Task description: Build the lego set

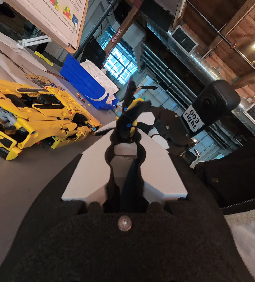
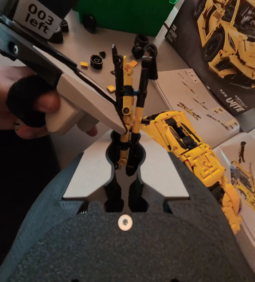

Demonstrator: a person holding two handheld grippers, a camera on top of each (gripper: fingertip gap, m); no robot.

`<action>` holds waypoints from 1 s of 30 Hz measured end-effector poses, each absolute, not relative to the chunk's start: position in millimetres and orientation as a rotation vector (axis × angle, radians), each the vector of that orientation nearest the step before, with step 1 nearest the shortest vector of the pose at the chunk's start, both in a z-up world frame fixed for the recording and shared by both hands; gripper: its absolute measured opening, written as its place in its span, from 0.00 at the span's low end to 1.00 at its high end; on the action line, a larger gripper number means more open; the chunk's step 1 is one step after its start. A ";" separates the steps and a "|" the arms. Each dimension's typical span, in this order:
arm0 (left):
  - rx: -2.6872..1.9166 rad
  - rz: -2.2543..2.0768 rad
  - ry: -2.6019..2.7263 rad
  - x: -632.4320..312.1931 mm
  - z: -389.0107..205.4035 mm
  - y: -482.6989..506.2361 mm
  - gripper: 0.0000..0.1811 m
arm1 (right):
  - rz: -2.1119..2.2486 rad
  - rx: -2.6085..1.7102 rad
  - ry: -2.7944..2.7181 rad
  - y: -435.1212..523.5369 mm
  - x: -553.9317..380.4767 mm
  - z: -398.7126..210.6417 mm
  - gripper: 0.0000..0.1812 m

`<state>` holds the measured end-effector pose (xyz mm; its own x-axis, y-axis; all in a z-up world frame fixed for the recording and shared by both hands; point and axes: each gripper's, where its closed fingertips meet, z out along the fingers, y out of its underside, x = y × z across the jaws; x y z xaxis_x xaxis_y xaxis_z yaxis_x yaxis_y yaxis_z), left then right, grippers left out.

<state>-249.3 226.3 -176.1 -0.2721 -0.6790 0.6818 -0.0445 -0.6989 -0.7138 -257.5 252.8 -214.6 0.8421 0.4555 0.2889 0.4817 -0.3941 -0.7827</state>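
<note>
The grey worktop [image 1: 17,175] carries everything. On it lies the yellow car [image 1: 37,112], the largest build, resting flat with black panels and blue pins showing; in the right wrist view the car [image 2: 183,140] lies just right of the tools. Behind it in that view stands the set's box [image 2: 224,50], dark with a picture of the yellow car, and an open booklet [image 2: 192,97] lies between box and car. A blue bin [image 1: 84,82] holding paper sits on the worktop beyond the car, and a green bin [image 2: 123,15] stands at the far edge in the right wrist view.

The left tool [image 1: 124,137] is clamped on the lower end of a frame [image 1: 129,109], a slim black and yellow sub-assembly held in the air above the worktop. The right tool [image 2: 126,146] is clamped on the same frame [image 2: 129,97] from below, so both tools meet at it; its two long arms, joined by a blue pin, point up and away. In the right wrist view the left tool [image 2: 124,126] comes in from the left, gripped by a hand [image 2: 24,103].

Loose black tyres [image 2: 142,44] lie near the box, a black rim [image 2: 96,61] sits beside them, and small yellow tiles [image 2: 84,64] are scattered close by. Tiny pins [image 1: 81,97] lie by the blue bin.
</note>
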 end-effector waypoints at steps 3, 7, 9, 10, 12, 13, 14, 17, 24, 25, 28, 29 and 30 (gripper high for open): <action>-1.555 -2.027 0.895 -249.3 -175.9 227.4 0.13 | -0.092 -2.055 -0.742 250.0 -252.0 -216.8 0.11; -1.520 -2.044 0.816 -255.6 -169.6 238.8 0.14 | -0.205 -2.095 -0.860 240.8 -239.6 -227.2 0.11; -1.517 -1.994 0.838 -254.8 -171.1 237.9 0.13 | -0.206 -2.087 -0.854 238.9 -238.8 -226.6 0.11; -1.515 -1.972 0.833 -255.4 -170.9 239.5 0.12 | -0.208 -2.073 -0.825 239.7 -237.8 -223.3 0.12; -1.527 -2.000 0.804 -256.6 -170.8 242.1 0.11 | -0.249 -2.038 -0.773 241.7 -233.1 -215.4 0.21; -1.543 -2.012 0.788 -256.8 -171.8 244.1 0.11 | -0.285 -2.024 -0.762 242.1 -231.0 -211.8 0.26; -1.540 -2.014 0.783 -257.3 -171.3 244.7 0.11 | -0.312 -1.997 -0.767 242.0 -232.8 -207.6 0.29; -1.531 -1.979 0.851 -254.2 -172.5 236.9 0.11 | -0.371 -1.918 -0.809 241.0 -247.4 -196.1 0.32; -1.476 -1.956 0.932 -253.9 -168.6 224.9 0.11 | -0.331 -1.957 -0.821 243.7 -254.3 -197.9 0.17; -1.468 -1.965 0.933 -253.8 -167.7 224.0 0.11 | -0.320 -1.957 -0.835 242.4 -255.6 -197.2 0.15; -1.477 -1.948 0.953 -252.4 -170.1 222.1 0.11 | -0.429 -1.931 -0.906 241.8 -251.8 -198.8 0.15; -1.475 -1.947 0.956 -252.5 -169.9 221.6 0.11 | -0.429 -1.918 -0.914 241.8 -251.9 -198.2 0.14; -1.477 -1.948 0.958 -252.4 -170.2 221.6 0.11 | -0.400 -1.923 -0.907 241.5 -252.6 -198.5 0.14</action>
<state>-252.4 221.6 -170.2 -0.2782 -0.7499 0.6002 -0.0175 -0.6208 -0.7837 -252.6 241.5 -198.5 0.6729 0.4273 0.6038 0.7340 -0.2843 -0.6168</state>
